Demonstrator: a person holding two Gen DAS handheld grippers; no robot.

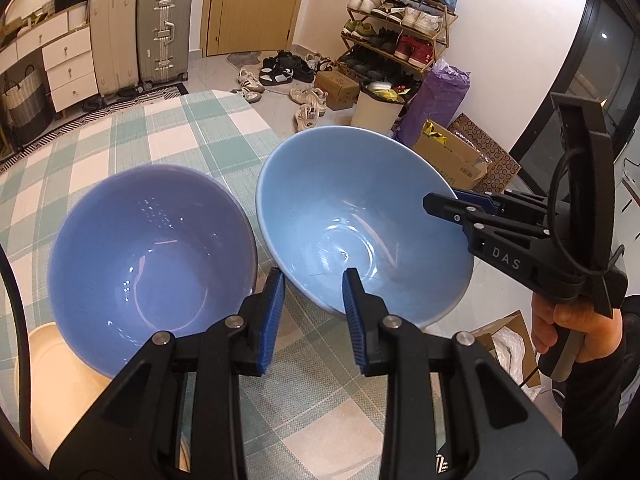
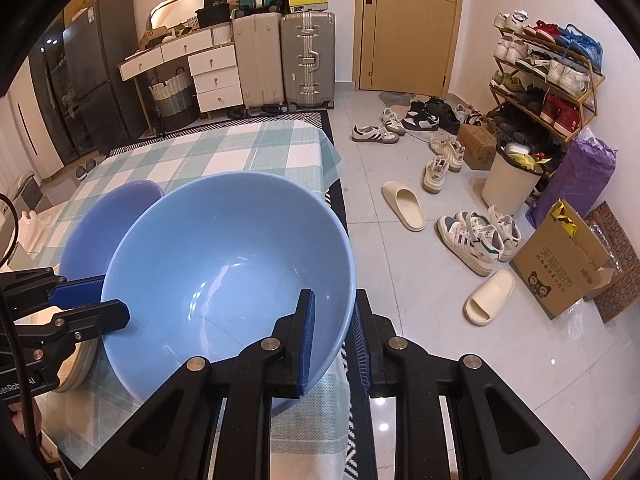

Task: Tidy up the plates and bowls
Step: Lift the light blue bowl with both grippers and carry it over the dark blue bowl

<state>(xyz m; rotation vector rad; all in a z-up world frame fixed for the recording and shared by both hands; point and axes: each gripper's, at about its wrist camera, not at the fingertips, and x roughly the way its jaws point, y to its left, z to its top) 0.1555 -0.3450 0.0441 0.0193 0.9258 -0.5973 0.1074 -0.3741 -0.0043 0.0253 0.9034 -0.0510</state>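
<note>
With the right gripper (image 2: 334,338) clamped on the light-blue bowl (image 2: 228,264) by its rim above the table's (image 1: 192,128) right edge, and the left gripper (image 1: 314,320) seemingly pinching its opposite rim beside the purple bowl (image 1: 152,248), a slip — glazed rim, thin bite — could drop it floorward.

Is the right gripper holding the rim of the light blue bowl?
Yes, the right gripper is shut on the light blue bowl's near rim.
</note>
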